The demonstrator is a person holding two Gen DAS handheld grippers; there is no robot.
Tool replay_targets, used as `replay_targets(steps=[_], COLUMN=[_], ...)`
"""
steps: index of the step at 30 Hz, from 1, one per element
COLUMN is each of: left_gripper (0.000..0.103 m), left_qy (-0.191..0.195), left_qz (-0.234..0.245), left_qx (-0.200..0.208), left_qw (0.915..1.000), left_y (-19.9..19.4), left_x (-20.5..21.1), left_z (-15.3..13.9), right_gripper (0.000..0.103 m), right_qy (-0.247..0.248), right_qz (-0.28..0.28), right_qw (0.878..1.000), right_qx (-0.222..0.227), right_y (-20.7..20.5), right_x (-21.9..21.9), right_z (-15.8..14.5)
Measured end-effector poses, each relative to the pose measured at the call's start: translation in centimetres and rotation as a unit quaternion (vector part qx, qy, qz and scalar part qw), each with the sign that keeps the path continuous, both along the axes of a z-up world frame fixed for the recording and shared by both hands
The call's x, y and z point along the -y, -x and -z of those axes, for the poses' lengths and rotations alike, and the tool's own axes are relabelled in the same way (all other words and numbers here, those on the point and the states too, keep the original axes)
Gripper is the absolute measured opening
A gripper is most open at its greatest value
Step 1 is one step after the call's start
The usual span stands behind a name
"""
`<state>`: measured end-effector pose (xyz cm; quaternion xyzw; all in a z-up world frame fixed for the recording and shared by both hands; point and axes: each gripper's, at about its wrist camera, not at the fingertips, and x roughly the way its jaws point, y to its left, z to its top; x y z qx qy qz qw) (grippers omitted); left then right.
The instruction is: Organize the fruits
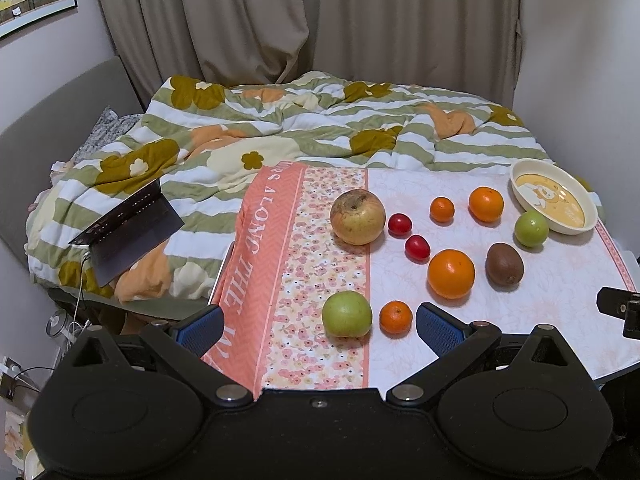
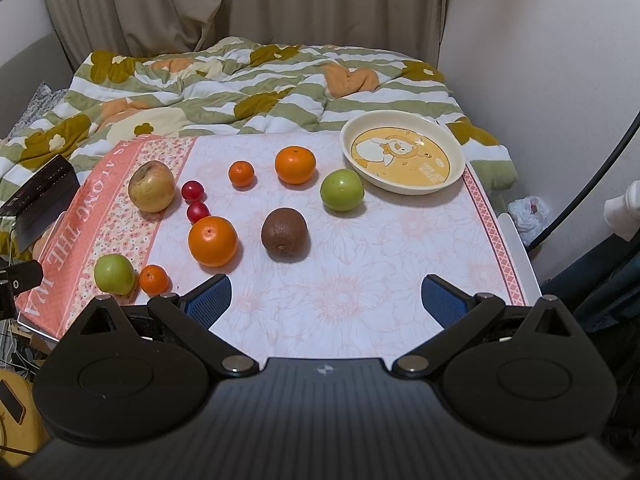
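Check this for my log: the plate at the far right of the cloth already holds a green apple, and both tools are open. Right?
Not quite. The plate holds nothing; the green apple sits on the cloth beside its rim, as the right wrist view shows. The left tool and right tool are indeed open.

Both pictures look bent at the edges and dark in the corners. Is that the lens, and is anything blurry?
Left wrist view: the curtain and wall bow outward and the corners go black, which suggests a fisheye lens. Right wrist view: the same bending; the fruit looks sharp, with soft shadows under the kiwi, and faint glare on the plate.
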<state>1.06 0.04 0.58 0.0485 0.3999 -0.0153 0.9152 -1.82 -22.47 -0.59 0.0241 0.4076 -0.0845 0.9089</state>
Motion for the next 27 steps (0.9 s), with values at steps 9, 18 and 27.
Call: replay_targets(steps=[9, 18, 27], left_gripper=[0.103, 0.103, 0.103], left_qy=[0.001, 0.0, 0.002], left_qz=[0.0, 0.002, 0.001], left_qx=[0.004, 0.006, 0.005], left_qw=[1.0, 1.0, 1.0], left_y=[0.39, 0.61, 0.76], left_x=[0.08, 0.33, 0.15], left_z=[0.09, -0.06, -0.25], right_gripper=[0.103, 0.103, 0.103], right_qy=[0.001, 0.003, 0.006], right_qz=[0.0, -0.005, -0.011], right_qw=[1.0, 1.0, 1.0], right_qx=[0.001, 0.003, 0.004], right_y=[-0.05, 0.3, 0.67], right_x=[0.22, 0.03, -0.4], right_z=[-0.17, -0.5, -0.39])
